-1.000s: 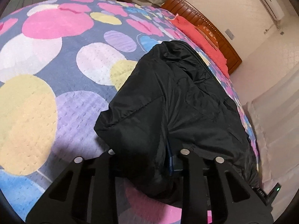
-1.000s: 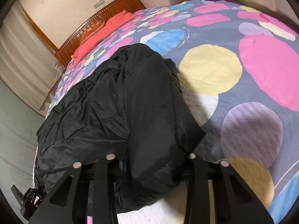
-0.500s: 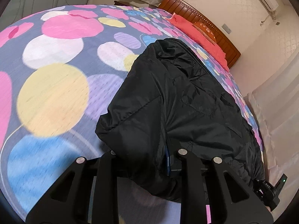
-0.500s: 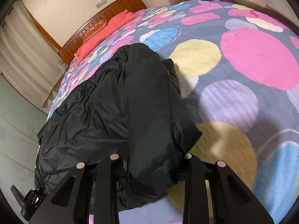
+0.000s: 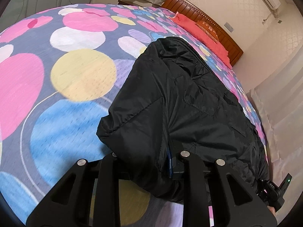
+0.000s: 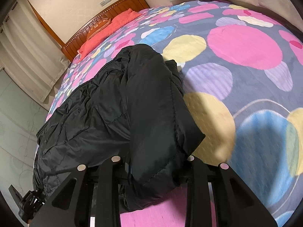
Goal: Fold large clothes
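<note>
Black jacket farther along bedspread than before.

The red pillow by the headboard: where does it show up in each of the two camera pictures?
Left wrist view: the red pillow lies at upper right, along the wooden headboard, beyond the black jacket.
Right wrist view: the pillow lies at upper left, against the same headboard, beyond the jacket.
Shared landmark: the headboard, behind the pillow in both.
</note>
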A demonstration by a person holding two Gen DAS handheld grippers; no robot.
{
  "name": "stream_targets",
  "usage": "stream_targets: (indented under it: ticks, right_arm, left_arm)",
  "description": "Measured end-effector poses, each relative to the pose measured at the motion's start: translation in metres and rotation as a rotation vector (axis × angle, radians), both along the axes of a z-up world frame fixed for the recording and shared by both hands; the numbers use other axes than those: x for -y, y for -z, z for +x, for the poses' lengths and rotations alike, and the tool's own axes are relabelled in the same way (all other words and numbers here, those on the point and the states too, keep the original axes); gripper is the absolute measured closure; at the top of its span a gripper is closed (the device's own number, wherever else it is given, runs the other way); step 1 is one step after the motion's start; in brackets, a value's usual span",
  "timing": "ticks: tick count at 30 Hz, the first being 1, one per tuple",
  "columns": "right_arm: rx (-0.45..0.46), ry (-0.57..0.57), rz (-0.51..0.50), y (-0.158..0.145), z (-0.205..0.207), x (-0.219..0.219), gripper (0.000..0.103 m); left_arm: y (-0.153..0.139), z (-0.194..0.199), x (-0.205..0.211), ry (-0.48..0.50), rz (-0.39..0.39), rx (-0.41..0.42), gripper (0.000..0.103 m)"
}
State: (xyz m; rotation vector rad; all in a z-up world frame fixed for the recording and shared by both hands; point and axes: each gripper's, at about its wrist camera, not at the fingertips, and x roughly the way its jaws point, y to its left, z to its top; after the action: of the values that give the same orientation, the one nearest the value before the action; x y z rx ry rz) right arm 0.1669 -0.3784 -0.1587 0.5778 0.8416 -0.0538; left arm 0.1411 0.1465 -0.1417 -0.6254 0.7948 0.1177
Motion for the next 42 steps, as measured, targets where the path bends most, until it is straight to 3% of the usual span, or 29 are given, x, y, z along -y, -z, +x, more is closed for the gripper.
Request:
stream_targets:
  ticks: [9,26,32,34,37,42]
  right_arm:
    - [-0.006,-0.014,0.009,0.0,-0.021,0.004,0.074]
    - [-0.017,-0.031,0.037,0.005,-0.045,0.013,0.071]
    - [-0.032,-0.009,0.058,0.009,-0.049,0.018,0.057]
    - [-0.033,-0.007,0.063,0.01,-0.051,0.019,0.054]
    - [-0.034,-0.01,0.065,0.009,-0.056,0.021,0.053]
    - [-0.044,-0.018,0.041,0.002,-0.065,0.02,0.053]
  left_arm:
    - [0.001,-0.025,-0.005,0.001,-0.009,-0.005,0.079]
    - [-0.005,-0.035,-0.007,0.022,0.001,-0.014,0.079]
    - [-0.004,-0.034,-0.013,0.023,-0.005,-0.032,0.067]
    - [-0.003,-0.034,-0.016,0.015,-0.015,-0.041,0.057]
    - [-0.001,-0.037,-0.021,0.004,-0.016,-0.05,0.047]
    - [-0.003,-0.045,-0.034,-0.004,-0.026,-0.044,0.04]
